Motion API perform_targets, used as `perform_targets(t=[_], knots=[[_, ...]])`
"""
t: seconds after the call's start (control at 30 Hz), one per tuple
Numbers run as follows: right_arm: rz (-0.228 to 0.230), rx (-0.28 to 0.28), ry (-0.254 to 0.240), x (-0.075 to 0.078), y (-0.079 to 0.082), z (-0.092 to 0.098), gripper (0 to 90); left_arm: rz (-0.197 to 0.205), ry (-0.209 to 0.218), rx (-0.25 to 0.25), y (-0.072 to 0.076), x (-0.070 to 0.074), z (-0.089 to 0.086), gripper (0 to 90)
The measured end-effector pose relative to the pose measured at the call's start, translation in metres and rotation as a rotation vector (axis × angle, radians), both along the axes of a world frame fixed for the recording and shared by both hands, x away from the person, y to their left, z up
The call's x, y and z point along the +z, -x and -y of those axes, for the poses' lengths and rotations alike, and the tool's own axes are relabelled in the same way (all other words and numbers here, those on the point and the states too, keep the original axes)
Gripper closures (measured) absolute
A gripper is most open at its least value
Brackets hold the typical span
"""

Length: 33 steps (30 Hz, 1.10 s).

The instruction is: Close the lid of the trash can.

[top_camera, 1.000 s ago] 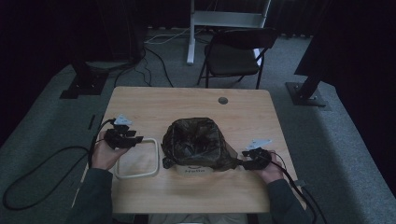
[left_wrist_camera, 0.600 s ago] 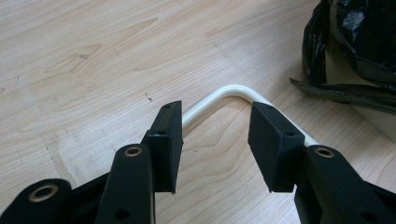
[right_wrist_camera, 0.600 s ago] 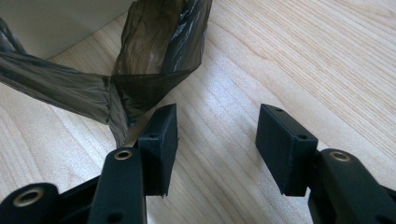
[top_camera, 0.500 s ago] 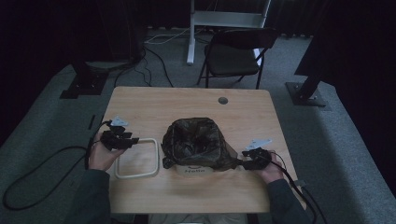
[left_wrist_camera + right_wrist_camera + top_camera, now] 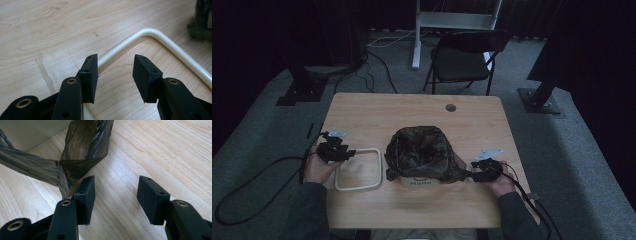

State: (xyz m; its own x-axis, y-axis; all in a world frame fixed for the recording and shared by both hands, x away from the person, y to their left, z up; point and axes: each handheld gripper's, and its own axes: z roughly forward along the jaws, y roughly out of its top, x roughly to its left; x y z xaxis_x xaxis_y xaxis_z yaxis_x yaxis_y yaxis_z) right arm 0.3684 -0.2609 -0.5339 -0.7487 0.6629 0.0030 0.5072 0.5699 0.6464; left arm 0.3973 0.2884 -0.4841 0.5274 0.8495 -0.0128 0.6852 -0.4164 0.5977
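A small cream bin lined with a dark plastic bag [image 5: 422,150] stands in the middle of the wooden table [image 5: 412,115]. Left of it lies a cream rectangular ring [image 5: 357,188]. My left gripper [image 5: 348,152] hovers low over the ring's far left corner, open. In the left gripper view the ring [image 5: 150,33] runs under the left jaw, with nothing pinched by the gripper [image 5: 115,72]. My right gripper [image 5: 473,172] rests at the bin's right side, open. In its own view the right gripper [image 5: 116,195] has a loose flap of the bag [image 5: 82,157] lying just ahead of its left jaw.
A round grommet hole [image 5: 451,107] sits near the table's far edge. Beyond the table stand a dark folding chair [image 5: 464,60] and a white stand [image 5: 457,20]. Cables trail across the grey floor at left [image 5: 257,175]. Black stand bases flank the table [image 5: 539,102].
My left gripper has sunk a little toward the ring's left corner. The right gripper, bin and ring have stayed put.
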Motion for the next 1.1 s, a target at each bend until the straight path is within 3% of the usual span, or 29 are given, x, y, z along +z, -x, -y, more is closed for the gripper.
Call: perform_targets(t=[0.57, 0.73, 1.1], knots=[[0.0, 0.0, 0.0, 0.0, 0.0, 0.0, 48.0, -0.034, -0.022, 0.059, -0.004, -0.017, -0.019, 57.1], [0.0, 0.0, 0.0, 0.0, 0.0, 0.0, 48.0, -0.041, 0.002, 0.073, -0.004, -0.02, -0.025, 59.2], [0.001, -0.001, -0.001, 0.0, 0.0, 0.0, 48.0, -0.054, -0.02, 0.091, -0.008, -0.026, -0.028, 59.9]])
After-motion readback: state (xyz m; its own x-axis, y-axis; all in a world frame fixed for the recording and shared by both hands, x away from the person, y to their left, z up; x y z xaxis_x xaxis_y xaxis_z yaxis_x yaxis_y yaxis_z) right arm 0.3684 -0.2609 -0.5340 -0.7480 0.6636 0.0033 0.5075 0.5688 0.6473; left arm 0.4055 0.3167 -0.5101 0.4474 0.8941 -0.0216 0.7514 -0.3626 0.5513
